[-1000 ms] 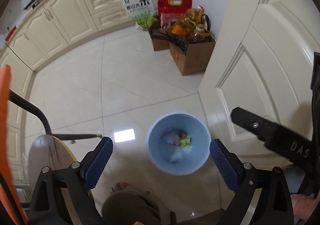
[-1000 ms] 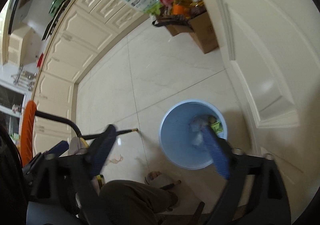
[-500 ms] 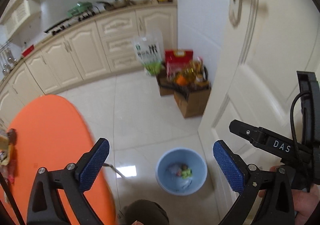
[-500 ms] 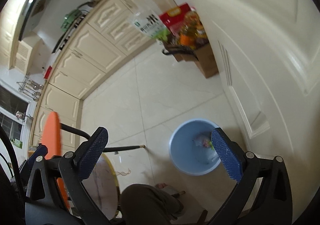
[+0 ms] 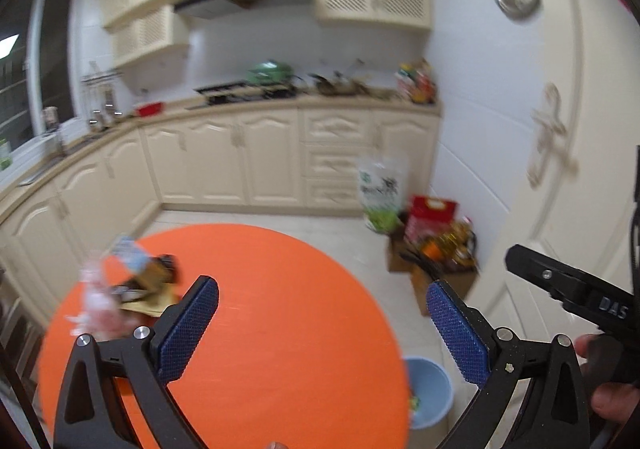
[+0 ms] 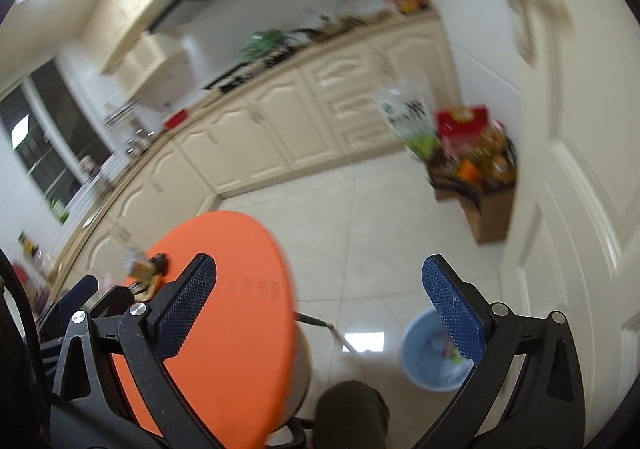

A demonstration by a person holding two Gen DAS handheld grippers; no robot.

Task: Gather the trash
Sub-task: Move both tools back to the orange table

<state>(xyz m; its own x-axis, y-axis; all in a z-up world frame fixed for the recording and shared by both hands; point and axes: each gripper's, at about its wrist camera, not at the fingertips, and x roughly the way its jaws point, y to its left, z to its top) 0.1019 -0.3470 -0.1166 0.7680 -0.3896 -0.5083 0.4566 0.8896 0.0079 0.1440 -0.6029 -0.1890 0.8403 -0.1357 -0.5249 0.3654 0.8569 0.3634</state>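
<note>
Orange table (image 5: 280, 329), pale blue bin (image 5: 434, 389), cream cabinets (image 5: 260, 157).

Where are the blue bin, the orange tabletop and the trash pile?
blue bin (image 6: 420, 363): right wrist view, inner wall.
orange tabletop (image 5: 280, 329): left wrist view, bare middle.
trash pile (image 5: 120, 289): left wrist view, blurred wrappers at the table's left edge.

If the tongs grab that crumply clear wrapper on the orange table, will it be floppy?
Probably floppy: the crumpled clear plastic wrapper on the round orange table looks thin and creased. Likely very light, so it might slide when nudged. The picture is blurred, so this is uncertain.
</note>
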